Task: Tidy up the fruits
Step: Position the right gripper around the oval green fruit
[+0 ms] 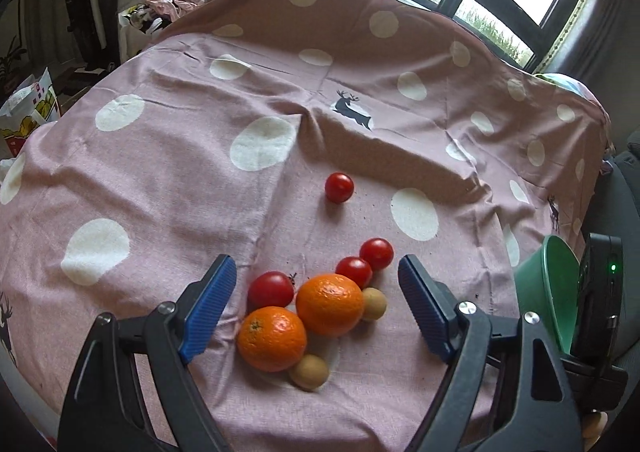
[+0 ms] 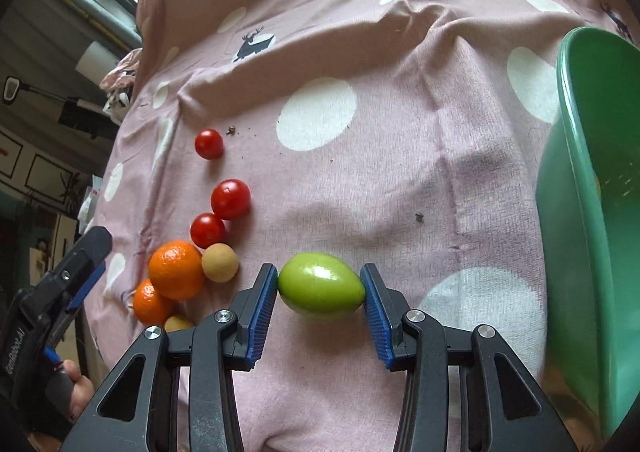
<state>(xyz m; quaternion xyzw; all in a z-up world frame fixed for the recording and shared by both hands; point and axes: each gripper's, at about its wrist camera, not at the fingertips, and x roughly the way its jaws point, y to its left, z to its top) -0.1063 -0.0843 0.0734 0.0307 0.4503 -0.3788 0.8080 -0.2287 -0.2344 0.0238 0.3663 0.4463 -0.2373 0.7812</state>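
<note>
Right gripper (image 2: 320,288) pinches the green fruit (image 2: 320,286) end-to-end, probably bound for the green bowl (image 2: 576,187) to its right; left gripper (image 1: 316,272) gapes empty over the oranges (image 1: 329,304)

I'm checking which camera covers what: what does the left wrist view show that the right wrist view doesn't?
Only the left wrist view: the fourth tomato and the left gripper open above the pile. Only the right wrist view: a green fruit clamped in the right gripper. Both: two oranges, three other tomatoes, the green bowl, the spotted cloth.
</note>
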